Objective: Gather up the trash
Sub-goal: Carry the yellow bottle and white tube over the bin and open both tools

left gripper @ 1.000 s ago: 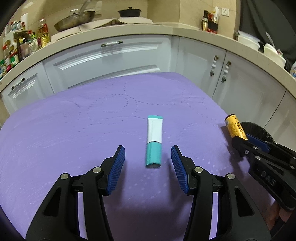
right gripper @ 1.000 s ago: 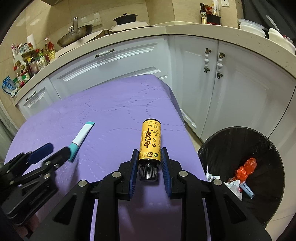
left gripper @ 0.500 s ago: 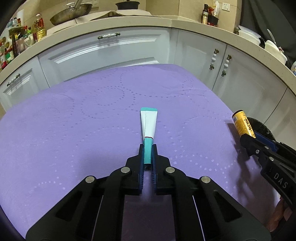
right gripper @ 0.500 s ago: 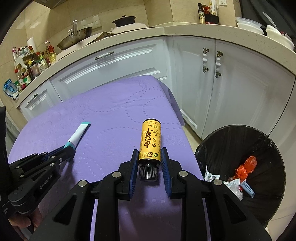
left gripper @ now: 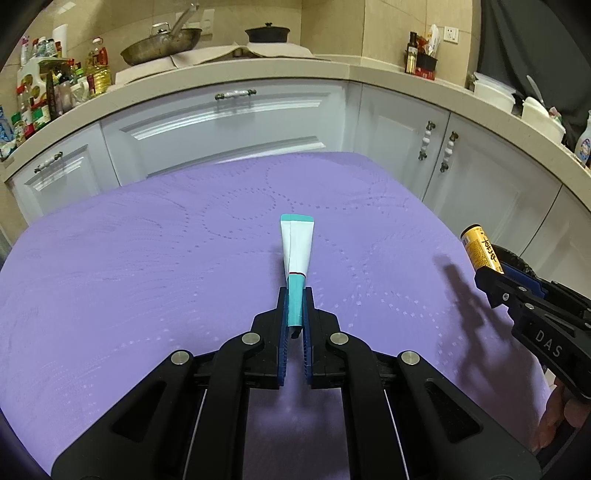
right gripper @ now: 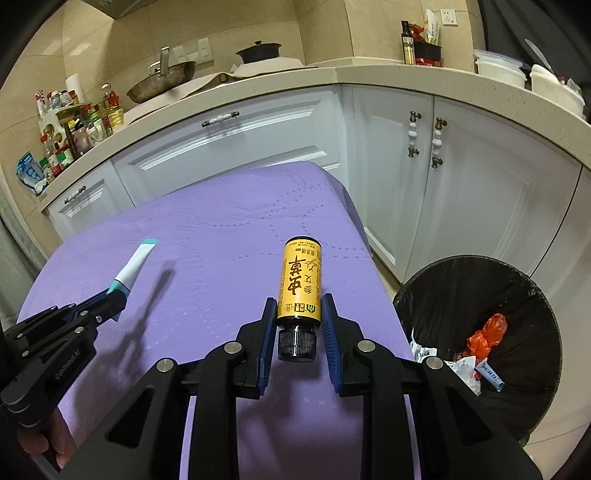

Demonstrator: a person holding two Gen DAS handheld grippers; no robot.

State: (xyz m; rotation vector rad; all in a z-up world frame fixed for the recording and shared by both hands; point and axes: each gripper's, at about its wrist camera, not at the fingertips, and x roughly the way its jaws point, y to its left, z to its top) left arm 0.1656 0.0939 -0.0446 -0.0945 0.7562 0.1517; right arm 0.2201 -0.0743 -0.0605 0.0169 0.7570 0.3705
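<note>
My left gripper [left gripper: 294, 295] is shut on the teal cap end of a white and teal tube [left gripper: 297, 247] and holds it above the purple table [left gripper: 147, 280]. The tube also shows in the right wrist view [right gripper: 135, 264]. My right gripper [right gripper: 298, 306] is shut on a yellow bottle [right gripper: 300, 282] with a black cap, held over the table's right part. The bottle shows at the right in the left wrist view [left gripper: 480, 253]. A black-lined trash bin [right gripper: 480, 291] with some trash in it stands on the floor right of the table.
White kitchen cabinets [left gripper: 229, 125] and a beige counter [left gripper: 258, 70] curve around behind the table. A wok [left gripper: 162, 46], a black pot [left gripper: 267, 34] and several bottles stand on the counter. The table's right edge [right gripper: 369, 258] is next to the bin.
My left gripper closed on the tube's cap end and lifted it off the table. My right gripper kept holding the yellow bottle and rose slightly.
</note>
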